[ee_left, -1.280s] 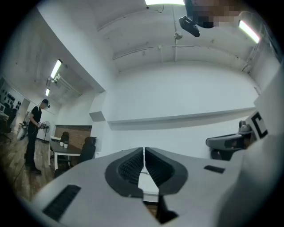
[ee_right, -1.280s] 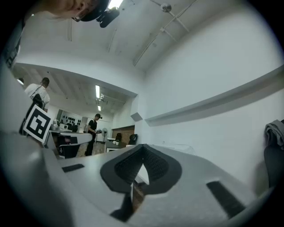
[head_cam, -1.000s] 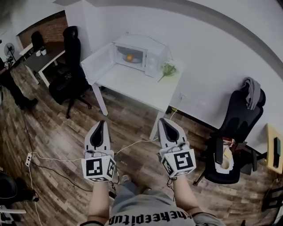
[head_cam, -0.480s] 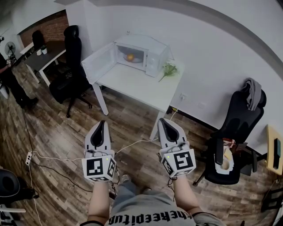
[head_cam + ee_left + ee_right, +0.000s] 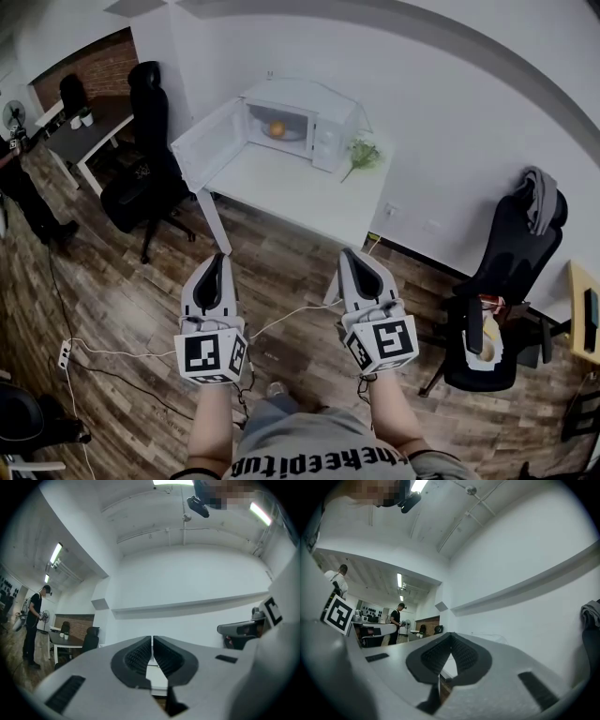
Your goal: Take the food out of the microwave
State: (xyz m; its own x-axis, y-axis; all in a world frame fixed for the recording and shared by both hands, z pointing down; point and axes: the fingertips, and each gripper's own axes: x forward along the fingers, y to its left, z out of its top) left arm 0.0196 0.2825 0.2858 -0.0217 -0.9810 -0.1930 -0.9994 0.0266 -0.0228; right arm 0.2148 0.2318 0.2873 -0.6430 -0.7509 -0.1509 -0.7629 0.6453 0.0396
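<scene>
The left gripper (image 5: 215,259) and right gripper (image 5: 349,254) are closed and empty, the microwave (image 5: 323,112) is far, so walk up, then open one for the food (image 5: 277,128)

The orange food (image 5: 276,128) is too small to identify

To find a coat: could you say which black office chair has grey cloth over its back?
The black office chair at the right, bearing the grey cloth; the left chairs' backs are bare.

Soft even brightness, fisheye-warped edges
</scene>
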